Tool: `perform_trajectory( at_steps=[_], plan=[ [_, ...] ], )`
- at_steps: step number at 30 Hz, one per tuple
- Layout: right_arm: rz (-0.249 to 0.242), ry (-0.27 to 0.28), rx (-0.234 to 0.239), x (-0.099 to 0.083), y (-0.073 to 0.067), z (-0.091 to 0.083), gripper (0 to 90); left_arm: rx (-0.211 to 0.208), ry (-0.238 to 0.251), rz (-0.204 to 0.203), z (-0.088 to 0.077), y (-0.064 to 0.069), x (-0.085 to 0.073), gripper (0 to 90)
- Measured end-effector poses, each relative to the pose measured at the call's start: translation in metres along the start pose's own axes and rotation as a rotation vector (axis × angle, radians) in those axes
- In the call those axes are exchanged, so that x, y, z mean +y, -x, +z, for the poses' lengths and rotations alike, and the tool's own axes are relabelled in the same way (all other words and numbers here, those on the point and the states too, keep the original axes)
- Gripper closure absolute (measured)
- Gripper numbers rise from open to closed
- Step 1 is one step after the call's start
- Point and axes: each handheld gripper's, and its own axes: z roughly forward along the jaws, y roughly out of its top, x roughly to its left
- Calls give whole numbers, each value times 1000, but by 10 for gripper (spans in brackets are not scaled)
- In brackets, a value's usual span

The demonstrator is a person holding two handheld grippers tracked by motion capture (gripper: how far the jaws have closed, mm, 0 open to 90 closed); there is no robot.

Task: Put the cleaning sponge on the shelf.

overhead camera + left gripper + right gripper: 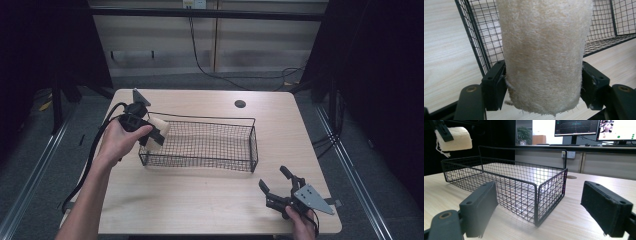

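Two grippers at work over a pale wooden tabletop [200,200], seen from above. Left of centre in the high view, left gripper [156,134] clenched on a cream, fibrous loofah roll [156,131], held at the left end of a black wire basket [250,145]. Roll raised above the basket's left rim in the right gripper view, upper left of that frame [457,140], with a loose thread hanging from its end. Close up in the left gripper view, roll [544,55] wedged between both black pads, fuzzy surface bulging past them, basket mesh [481,47] just behind. Lower right of the high view, right gripper [276,189] resting near the tabletop's front edge, jaws spread wide and holding nothing, well apart from the basket's right end.

Possible trouble from here, judged from the layout: roll hovering right at the basket wall, not clearly over the middle, so an early release likely to drop it on the rim or outside onto the tabletop. Soft, springy fibres squeezed by the pads, so a slow opening liable to let it cling to one pad and tip sideways. Loose thread and rough fibres apt to snag in the mesh. Light wire basket unbraced by the far-off right gripper, so a knock from the left gripper's jaws liable to slide or tilt it.
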Motion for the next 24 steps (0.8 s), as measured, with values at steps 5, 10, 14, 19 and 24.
perform_trajectory(
  at_steps=[5,10,14,19,24],
  plan=[
    [2,-2,1,0,0,0,130,13,12,-6,6,4,5,319],
    [1,0,2,0,0,0,130,24,10,-19,14,7,9,320],
    [2,-1,4,0,0,0,130,43,2,-26,22,7,11,319],
    [0,0,4,0,0,0,130,58,-20,-35,29,7,13,319],
    [2,0,4,0,0,0,130,74,-36,-55,38,4,14,319]
  ],
)
